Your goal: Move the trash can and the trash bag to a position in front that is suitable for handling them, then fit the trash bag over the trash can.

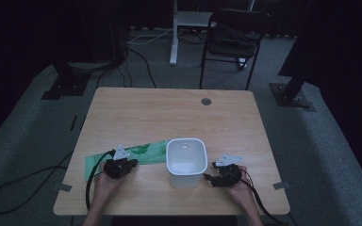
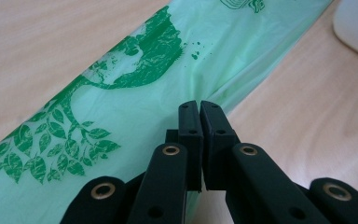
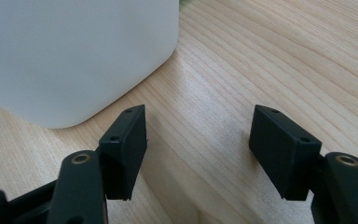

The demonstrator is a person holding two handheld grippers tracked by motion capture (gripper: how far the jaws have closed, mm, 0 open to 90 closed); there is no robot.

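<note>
Dim room, grey carpet [image 1: 37, 113], black chair [image 1: 231, 40] behind wooden table [image 1: 169, 113].

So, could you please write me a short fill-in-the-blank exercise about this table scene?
1. The bag lying flat on the table is printed with a tree and coloured ____.
2. The white bin stands ____ the two grippers.
3. The left gripper has its fingers ____.
4. The right gripper has its fingers ____.

Missing words: green; between; shut; open
</note>
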